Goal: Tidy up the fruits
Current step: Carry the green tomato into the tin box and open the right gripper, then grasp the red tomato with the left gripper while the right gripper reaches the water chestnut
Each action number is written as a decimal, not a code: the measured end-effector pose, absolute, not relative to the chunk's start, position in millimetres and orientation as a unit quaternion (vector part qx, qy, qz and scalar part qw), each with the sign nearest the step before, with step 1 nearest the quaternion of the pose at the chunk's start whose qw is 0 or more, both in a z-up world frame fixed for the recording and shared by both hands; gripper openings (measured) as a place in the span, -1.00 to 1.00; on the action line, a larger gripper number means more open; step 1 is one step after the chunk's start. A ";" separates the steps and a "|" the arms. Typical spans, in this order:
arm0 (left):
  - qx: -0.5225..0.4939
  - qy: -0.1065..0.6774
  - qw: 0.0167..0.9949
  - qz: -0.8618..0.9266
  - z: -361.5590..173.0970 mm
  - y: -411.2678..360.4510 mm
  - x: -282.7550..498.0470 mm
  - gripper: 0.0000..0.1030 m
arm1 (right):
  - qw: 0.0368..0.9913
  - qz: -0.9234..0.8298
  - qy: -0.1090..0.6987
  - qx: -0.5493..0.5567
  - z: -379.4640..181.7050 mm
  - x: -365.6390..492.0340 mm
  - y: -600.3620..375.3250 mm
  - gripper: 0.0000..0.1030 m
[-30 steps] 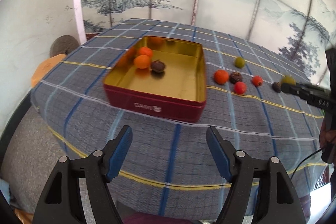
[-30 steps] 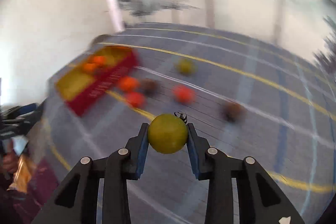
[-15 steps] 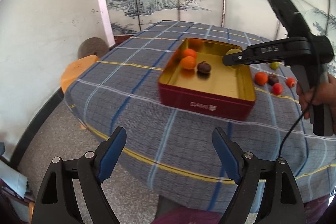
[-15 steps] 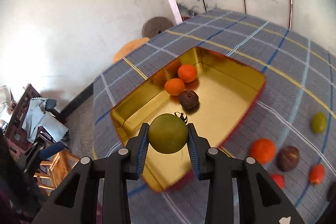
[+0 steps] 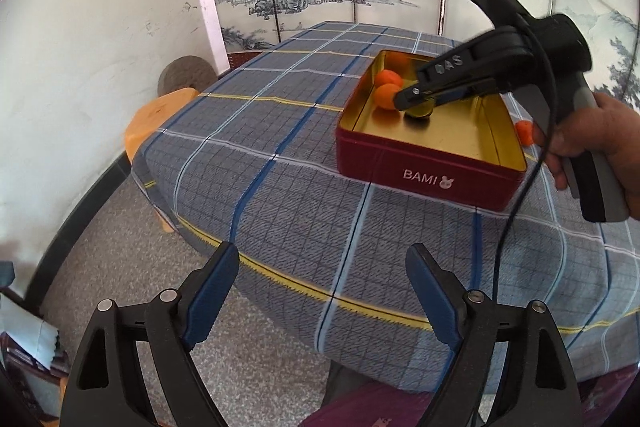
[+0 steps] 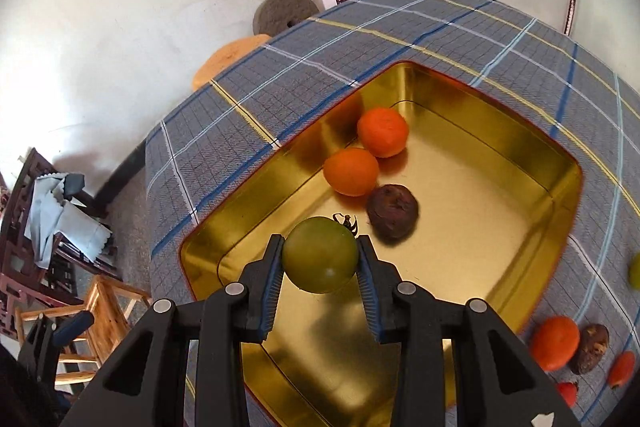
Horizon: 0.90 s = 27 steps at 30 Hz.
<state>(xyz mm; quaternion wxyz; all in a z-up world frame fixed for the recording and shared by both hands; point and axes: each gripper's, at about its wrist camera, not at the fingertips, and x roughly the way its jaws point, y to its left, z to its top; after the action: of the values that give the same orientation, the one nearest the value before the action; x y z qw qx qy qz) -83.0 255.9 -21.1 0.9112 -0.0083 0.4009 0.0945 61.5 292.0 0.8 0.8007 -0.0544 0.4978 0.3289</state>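
My right gripper (image 6: 320,259) is shut on a green fruit (image 6: 320,255) and holds it low inside the red tin with a gold lining (image 6: 500,131). Two orange fruits (image 6: 351,171) (image 6: 383,131) and a dark brown fruit (image 6: 393,211) lie in the tin just ahead of it. In the left wrist view the right gripper (image 5: 416,99) reaches into the tin (image 5: 428,175) beside the orange fruits (image 5: 386,95). My left gripper (image 5: 320,291) is open and empty, hanging off the table's near edge.
More fruits lie on the plaid tablecloth right of the tin: an orange one (image 6: 555,343), a brown one (image 6: 591,347), small red ones (image 6: 621,369) and a green one (image 6: 635,269). An orange stool (image 5: 160,119) and a stone wheel (image 5: 186,77) stand left of the table.
My right gripper has carried the green fruit from the loose fruits over to the tin and lowered it inside. My left gripper has drawn back and left from the table.
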 end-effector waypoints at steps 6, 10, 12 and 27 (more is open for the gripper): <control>0.003 0.404 0.910 0.097 -23.4 254.1 -83.4 0.69 | 0.803 0.342 0.488 -0.031 4.9 66.5 305.4 -0.19; 0.012 0.401 0.911 0.099 -21.3 251.8 -84.0 0.71 | 0.816 0.372 0.442 0.008 28.5 59.3 292.0 0.03; 0.014 0.400 0.911 0.098 -19.9 250.0 -84.2 0.71 | 0.823 0.379 0.422 0.022 39.4 52.6 281.5 0.11; 0.078 0.374 0.924 0.004 3.5 190.8 -83.0 0.73 | 0.905 0.183 0.374 -0.086 19.6 -59.7 54.6 0.46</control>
<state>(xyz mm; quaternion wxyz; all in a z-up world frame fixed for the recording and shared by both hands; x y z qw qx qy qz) -83.0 190.8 3.5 0.9240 0.0780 0.3742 0.0036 -59.7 54.6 19.6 0.9051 -0.0857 0.3740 0.1833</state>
